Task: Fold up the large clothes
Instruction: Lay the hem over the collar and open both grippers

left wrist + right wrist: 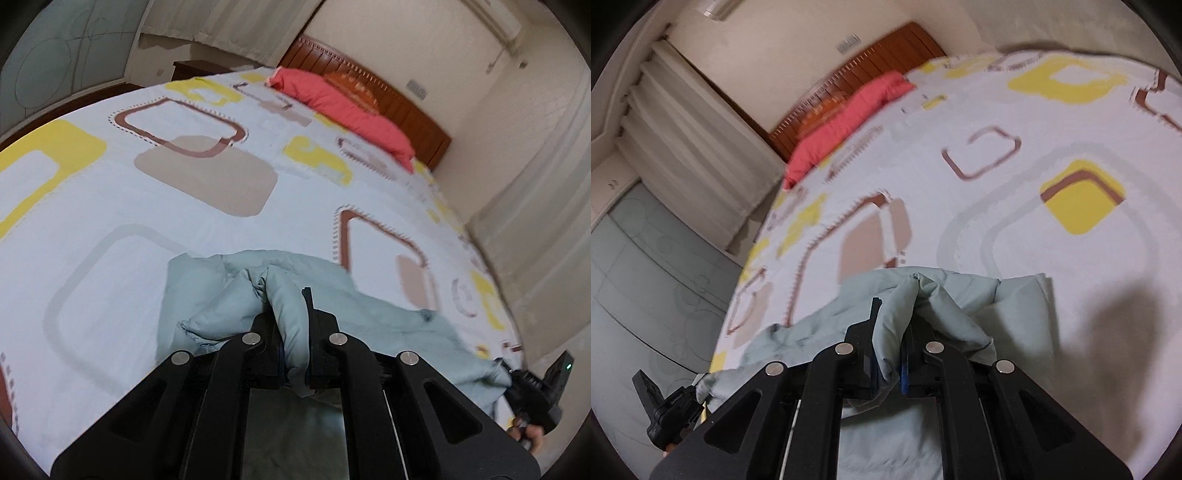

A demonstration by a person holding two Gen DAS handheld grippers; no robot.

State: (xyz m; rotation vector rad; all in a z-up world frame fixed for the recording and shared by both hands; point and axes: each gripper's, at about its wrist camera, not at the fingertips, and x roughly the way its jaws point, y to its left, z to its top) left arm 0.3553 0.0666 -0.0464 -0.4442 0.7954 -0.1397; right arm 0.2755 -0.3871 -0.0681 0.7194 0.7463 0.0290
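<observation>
A: Where was the pale blue-green garment (369,317)?

B: It lay bunched on the bed (110,221), over the patterned sheet near the edge, well apart from the red pillow (343,107) by the wooden headboard (406,107).

A: And the tools?

B: The left tool (291,332) was closed on a thick fold of the garment. The right tool (892,339) pinched another fold of it the same way, cloth bulging between its fingers.

A patterned bedsheet (184,229) is spread beyond the fingers; a red pillow (343,107) is set against a wooden headboard (388,96) farther ahead.
</observation>
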